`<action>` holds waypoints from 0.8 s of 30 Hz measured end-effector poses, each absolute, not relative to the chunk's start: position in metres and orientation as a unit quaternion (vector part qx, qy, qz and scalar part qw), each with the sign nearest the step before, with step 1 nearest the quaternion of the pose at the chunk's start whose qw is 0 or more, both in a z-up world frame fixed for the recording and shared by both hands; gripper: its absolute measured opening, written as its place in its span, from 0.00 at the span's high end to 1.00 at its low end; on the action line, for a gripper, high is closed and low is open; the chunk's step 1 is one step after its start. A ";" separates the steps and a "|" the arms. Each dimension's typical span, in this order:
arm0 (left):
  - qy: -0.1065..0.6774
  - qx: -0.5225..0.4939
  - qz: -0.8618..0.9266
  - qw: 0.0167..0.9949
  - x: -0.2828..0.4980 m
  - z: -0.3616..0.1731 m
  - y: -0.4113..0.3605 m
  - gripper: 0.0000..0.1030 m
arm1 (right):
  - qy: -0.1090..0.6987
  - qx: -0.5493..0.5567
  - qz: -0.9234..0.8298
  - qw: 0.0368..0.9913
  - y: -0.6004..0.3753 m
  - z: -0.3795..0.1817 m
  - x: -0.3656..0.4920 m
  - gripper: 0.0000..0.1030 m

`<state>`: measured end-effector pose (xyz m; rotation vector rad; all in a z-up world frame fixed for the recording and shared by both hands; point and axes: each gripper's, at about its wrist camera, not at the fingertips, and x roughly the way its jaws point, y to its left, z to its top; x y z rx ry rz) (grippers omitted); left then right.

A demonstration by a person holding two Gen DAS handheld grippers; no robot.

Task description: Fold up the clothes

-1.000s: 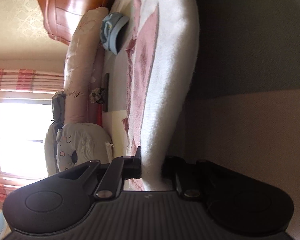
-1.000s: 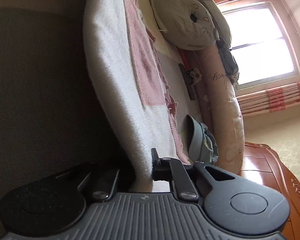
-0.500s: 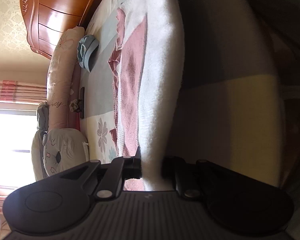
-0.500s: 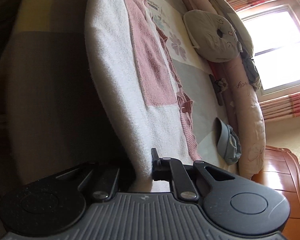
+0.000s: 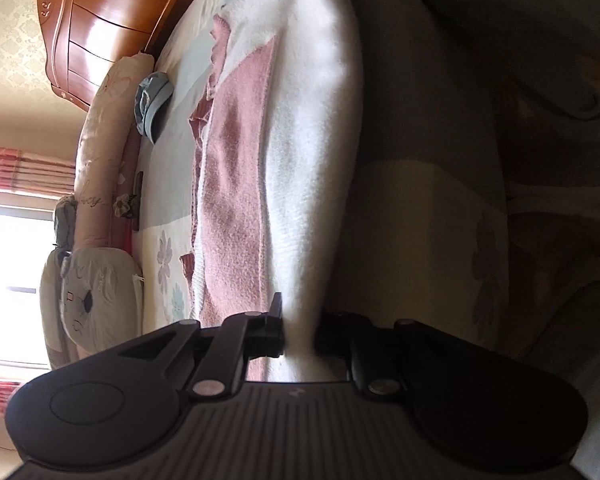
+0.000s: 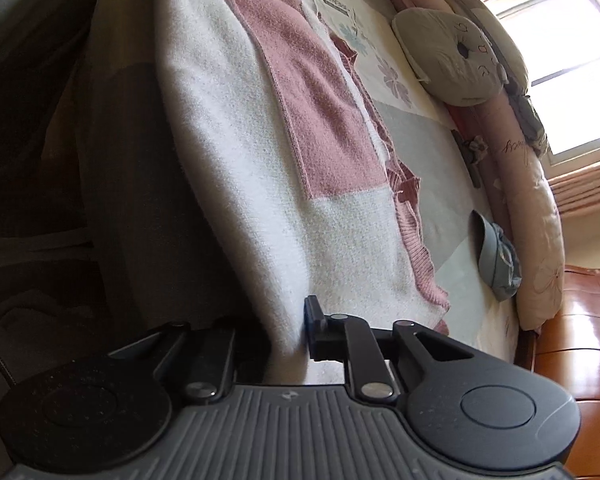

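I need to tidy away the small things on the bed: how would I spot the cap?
Start at the bed, then the long pink bolster along its far side by the window. The cap lies against it near the wooden headboard: small and grey-blue, unlike the cream cat-face cushion and pink-and-white sweater.

A bed (image 6: 452, 248) with a pale floral and grey cover fills the room. A carved orange-brown wooden headboard (image 5: 100, 36) stands at its end, before cream patterned wallpaper (image 5: 12, 40). A bright window (image 6: 572, 60) with pink striped curtains (image 6: 580, 192) throws daylight across long pink bolsters (image 6: 540, 208) and a round cushion (image 6: 448, 60).
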<state>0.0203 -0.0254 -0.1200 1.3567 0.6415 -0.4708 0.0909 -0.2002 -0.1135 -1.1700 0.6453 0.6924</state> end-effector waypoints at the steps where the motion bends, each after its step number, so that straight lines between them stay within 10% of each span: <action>1: 0.298 0.595 -0.221 0.713 0.019 -0.112 -0.021 0.83 | 0.304 -0.520 0.320 0.731 -0.205 -0.110 0.091 0.75; 10: 0.356 0.391 -0.214 0.821 0.038 -0.040 0.029 0.83 | 0.332 -0.338 0.323 0.819 -0.251 -0.055 0.109 0.56; 19: 0.433 0.240 -0.213 0.842 0.048 -0.089 0.036 0.80 | 0.393 -0.188 0.304 0.847 -0.254 -0.087 0.126 0.50; 24: 0.413 0.199 -0.165 0.873 0.052 -0.062 0.060 0.62 | 0.403 -0.132 0.265 0.866 -0.264 -0.097 0.116 0.42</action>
